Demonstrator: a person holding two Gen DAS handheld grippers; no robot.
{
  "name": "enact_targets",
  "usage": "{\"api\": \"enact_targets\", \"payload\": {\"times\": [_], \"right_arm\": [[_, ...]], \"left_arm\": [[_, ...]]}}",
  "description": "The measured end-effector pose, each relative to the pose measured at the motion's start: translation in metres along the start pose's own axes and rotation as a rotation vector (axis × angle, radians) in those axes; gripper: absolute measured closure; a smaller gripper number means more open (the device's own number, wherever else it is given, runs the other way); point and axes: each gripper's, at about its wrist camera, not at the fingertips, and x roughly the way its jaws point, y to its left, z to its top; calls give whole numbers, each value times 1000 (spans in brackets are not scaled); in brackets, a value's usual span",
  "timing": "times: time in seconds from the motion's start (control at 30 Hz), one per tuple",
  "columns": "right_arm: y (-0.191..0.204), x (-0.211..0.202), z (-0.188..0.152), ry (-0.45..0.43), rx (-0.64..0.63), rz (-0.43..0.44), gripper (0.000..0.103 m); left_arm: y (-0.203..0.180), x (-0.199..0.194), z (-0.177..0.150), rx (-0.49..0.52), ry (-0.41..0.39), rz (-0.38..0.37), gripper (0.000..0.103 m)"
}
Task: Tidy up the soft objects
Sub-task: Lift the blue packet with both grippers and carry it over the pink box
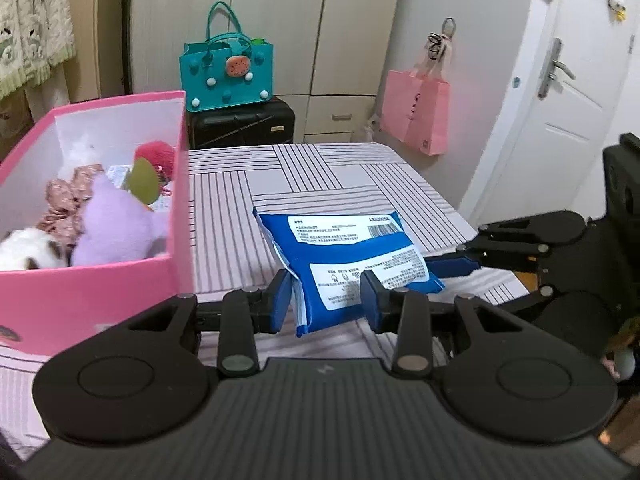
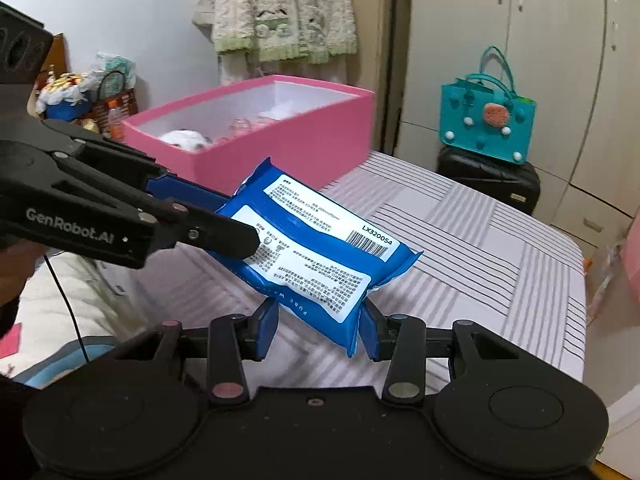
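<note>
A blue wet-wipe pack point(image 1: 352, 256) with white labels is held above the striped table point(image 1: 320, 176). My left gripper point(image 1: 326, 300) is shut on its near end. My right gripper point(image 2: 318, 330) is shut on the pack point(image 2: 320, 248) at its other end; it shows at the right of the left wrist view point(image 1: 452, 266). The left gripper shows in the right wrist view point(image 2: 236, 220), clamping the pack's left side. A pink box point(image 1: 92, 280) to the left holds a purple plush point(image 1: 116, 232), a red plush and other soft things. The box also shows in the right wrist view point(image 2: 288, 140).
A teal tote point(image 1: 228, 72) sits on a black suitcase point(image 1: 244, 124) behind the table. A pink paper bag point(image 1: 416, 116) hangs by a white door. White wardrobes line the back. A basket of clutter point(image 2: 88, 104) stands at the far left.
</note>
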Motion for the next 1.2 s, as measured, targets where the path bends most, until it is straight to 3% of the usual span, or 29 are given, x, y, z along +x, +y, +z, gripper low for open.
{"api": "enact_targets", "payload": {"times": [0.33,0.67,0.9,1.2], "right_arm": [[36,-20,28,-43,-69,67,54],[57,-17,72,-130,-144,70,54],[69,3,104,-171,-165,69,54],[66,51,149,-169,-138,85,54]], "left_arm": [[25,-63,-1,35,29,-37,67],[50,-102,10,23,-101,10,66],[76,-111,22,-5,-181,70,64],[123,-89,53,-103,-200,150,64]]}}
